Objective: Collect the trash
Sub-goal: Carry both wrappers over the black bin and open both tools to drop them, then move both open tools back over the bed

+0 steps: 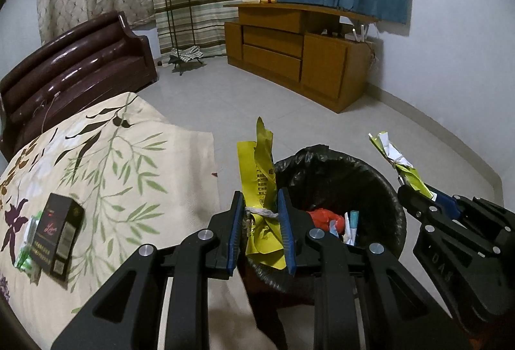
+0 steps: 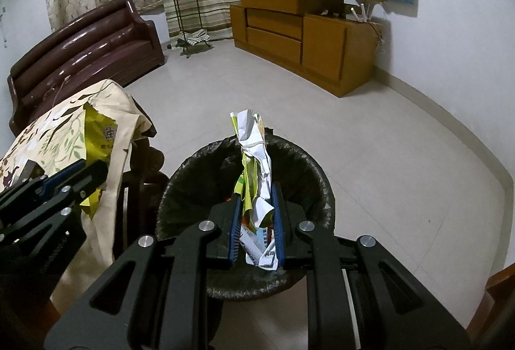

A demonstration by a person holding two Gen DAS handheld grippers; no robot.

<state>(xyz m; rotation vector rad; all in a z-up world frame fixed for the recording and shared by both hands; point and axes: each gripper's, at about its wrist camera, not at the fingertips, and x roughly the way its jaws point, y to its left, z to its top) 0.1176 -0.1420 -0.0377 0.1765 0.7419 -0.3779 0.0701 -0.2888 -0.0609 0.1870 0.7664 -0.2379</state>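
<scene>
A yellow wrapper [image 1: 260,189] is pinched by the left tongs [image 1: 261,223] at the near rim of the black-lined bin [image 1: 370,179]. A crumpled white-green wrapper [image 2: 256,166] is clamped over that bin by the right tongs [image 2: 256,221]. A dark box [image 1: 59,237] is seen on the counter [image 1: 135,163].

left claw [image 1: 261,229] | black linkage arms | silver pivot screws | blue finger pads [image 1: 286,231]

Yellow wrapper [image 1: 262,189] looked glossy, crinkled plastic; bin liner [image 1: 338,170] thin black plastic w/ sheen. Sofa [image 1: 74,67] glossy leather. Cabinet [image 1: 289,50] smooth wood. Tablecloth [image 1: 112,163] matt cloth.
</scene>
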